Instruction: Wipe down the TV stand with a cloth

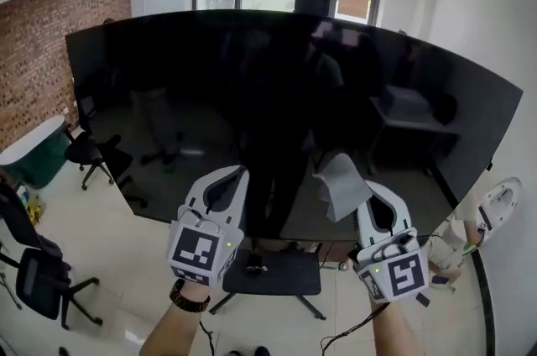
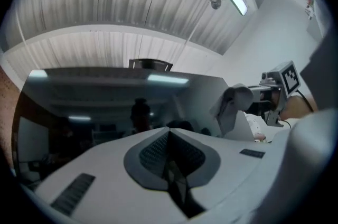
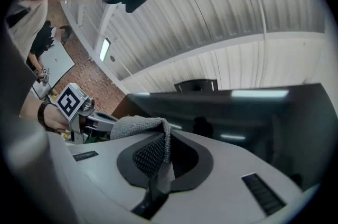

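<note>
- The cloth is grey, soft and light. It bends and flops, so it will not break or slip out easily.
- A good place to hold it is by one edge or a bunched fold. Then most of it hangs free for wiping.
- The right claw is pinched on the cloth. In the right gripper view, one fold of the cloth sits between the two jaws of the right claw, and the rest flops out to the left.
- In the head view the loose part of the cloth sticks up and to the left of the right claw, in front of the big dark TV screen.
- The left claw is pressed together with nothing in it. The left gripper view shows the jaws of the left claw touching.
- The cloth is well apart from the left claw, off to its right side.
- The dark shelf with legs under the screen is probably the TV stand, but it is small and dim here. The cloth is held up high, not touching it.
</note>
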The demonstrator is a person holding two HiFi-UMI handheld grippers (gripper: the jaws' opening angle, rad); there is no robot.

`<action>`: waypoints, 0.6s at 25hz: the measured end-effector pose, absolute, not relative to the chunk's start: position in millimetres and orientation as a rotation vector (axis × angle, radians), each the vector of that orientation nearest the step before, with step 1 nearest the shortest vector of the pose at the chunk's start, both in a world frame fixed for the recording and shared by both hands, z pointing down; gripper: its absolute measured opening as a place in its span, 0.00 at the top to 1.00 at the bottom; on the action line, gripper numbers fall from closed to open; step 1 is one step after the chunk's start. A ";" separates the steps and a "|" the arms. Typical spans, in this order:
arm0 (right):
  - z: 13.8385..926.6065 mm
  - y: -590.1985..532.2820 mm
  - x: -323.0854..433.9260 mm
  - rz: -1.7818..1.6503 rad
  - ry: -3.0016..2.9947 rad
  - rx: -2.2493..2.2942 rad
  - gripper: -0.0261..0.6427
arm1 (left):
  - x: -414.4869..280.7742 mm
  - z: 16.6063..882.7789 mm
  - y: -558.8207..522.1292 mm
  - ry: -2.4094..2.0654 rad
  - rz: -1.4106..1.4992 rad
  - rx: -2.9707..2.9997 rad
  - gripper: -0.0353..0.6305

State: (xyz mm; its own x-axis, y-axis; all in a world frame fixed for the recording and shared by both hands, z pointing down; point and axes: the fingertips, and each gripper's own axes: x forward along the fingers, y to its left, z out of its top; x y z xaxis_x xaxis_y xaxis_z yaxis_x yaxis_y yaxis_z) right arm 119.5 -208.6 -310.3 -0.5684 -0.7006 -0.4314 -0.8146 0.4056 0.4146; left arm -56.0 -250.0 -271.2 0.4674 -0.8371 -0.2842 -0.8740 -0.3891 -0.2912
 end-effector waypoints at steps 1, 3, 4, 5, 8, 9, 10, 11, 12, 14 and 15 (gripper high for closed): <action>-275.4 -220.5 122.8 0.829 2.500 -1.363 0.95 | -53.2 -239.6 -258.5 1.462 0.107 -2.369 0.91; -205.0 -240.6 119.6 0.689 2.576 -1.386 0.95 | -51.6 -172.7 -271.0 1.511 0.054 -2.486 0.91; -168.6 -247.4 112.1 0.617 2.617 -1.391 0.95 | -54.3 -137.6 -273.7 1.533 0.021 -2.542 0.91; -130.9 -251.8 101.5 0.549 2.655 -1.393 0.95 | -58.7 -102.3 -273.7 1.548 -0.010 -2.590 0.91; -10.5 -259.8 66.1 0.384 2.740 -1.408 0.95 | -74.0 3.3 -268.7 1.567 -0.082 -2.686 0.91; 29.4 -265.6 56.0 0.356 2.749 -1.418 0.95 | -78.1 37.4 -270.4 1.570 -0.103 -2.702 0.91; 68.3 -274.6 47.0 0.343 2.751 -1.428 0.95 | -81.3 70.6 -274.9 1.575 -0.125 -2.710 0.91; 106.1 -286.7 39.1 0.338 2.752 -1.436 0.95 | -83.1 103.0 -281.4 1.579 -0.144 -2.712 0.91; 141.3 -302.1 32.3 0.339 2.751 -1.440 0.95 | -83.8 134.3 -289.1 1.583 -0.161 -2.707 0.91; 198.1 -341.5 20.6 0.356 2.746 -1.443 0.95 | -82.7 191.1 -307.1 1.581 -0.179 -2.692 0.91; 218.9 -364.1 14.2 0.380 2.749 -1.438 0.95 | -81.5 215.1 -316.8 1.576 -0.178 -2.683 0.91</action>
State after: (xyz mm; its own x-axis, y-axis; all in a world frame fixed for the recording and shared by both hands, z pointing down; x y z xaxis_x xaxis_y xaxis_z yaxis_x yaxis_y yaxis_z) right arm 14.2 -364.1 218.9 -0.5763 -0.8075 -0.1260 -0.8114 0.5469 0.2063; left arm -81.5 -316.8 215.1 0.4823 -0.8717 0.0862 -0.8689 -0.4886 -0.0789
